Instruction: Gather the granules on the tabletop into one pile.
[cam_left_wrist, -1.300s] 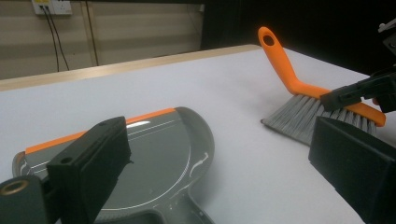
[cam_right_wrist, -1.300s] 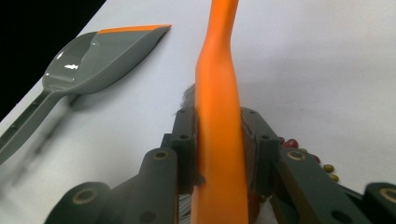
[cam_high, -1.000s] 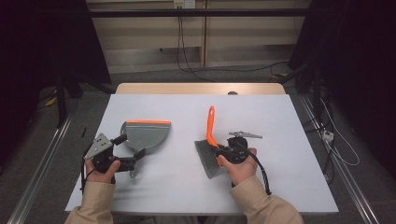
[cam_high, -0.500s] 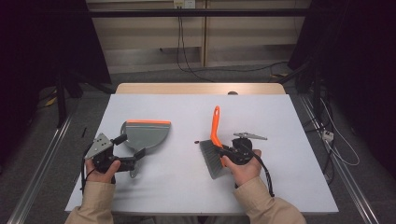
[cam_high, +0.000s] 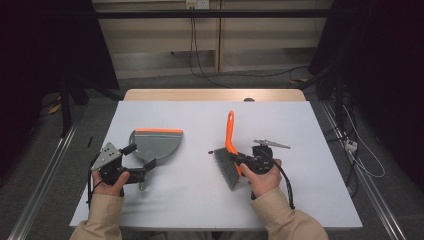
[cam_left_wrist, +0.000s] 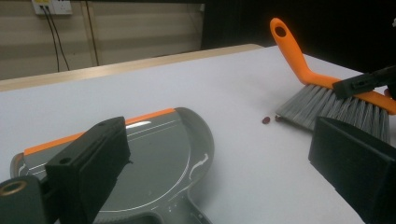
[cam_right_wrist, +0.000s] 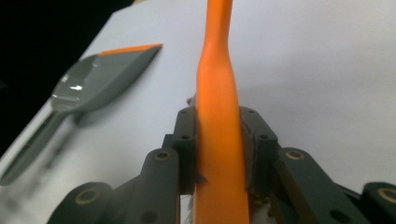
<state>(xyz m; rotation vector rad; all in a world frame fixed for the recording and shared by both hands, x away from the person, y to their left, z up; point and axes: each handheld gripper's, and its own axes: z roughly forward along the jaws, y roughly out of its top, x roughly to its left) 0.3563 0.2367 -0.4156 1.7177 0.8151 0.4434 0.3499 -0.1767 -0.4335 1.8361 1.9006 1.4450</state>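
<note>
A grey dustpan (cam_high: 156, 144) with an orange front lip lies flat on the left half of the white table (cam_high: 305, 125). My left gripper (cam_high: 145, 172) sits at its handle end. In the left gripper view the two black jaws stand wide apart around the left gripper's midpoint (cam_left_wrist: 219, 144), with the dustpan (cam_left_wrist: 154, 158) low between them and not pressed. My right gripper (cam_high: 239, 159) is shut on the orange handle of a brush (cam_high: 230, 137); its pads clamp the handle (cam_right_wrist: 218, 107). The grey bristles (cam_left_wrist: 336, 109) rest on the table. A small dark crumb (cam_left_wrist: 266, 120) lies just left of them.
A wooden strip (cam_high: 215, 95) runs along the table's far edge. Floor rails and cables (cam_high: 350, 145) flank the table on both sides. The person's sleeves (cam_high: 290, 220) come in at the near edge. Bare tabletop stretches right of the brush.
The right gripper has carried the brush slightly to the right, and the crumb now shows left of the bristles. The left gripper and dustpan have stayed put.
</note>
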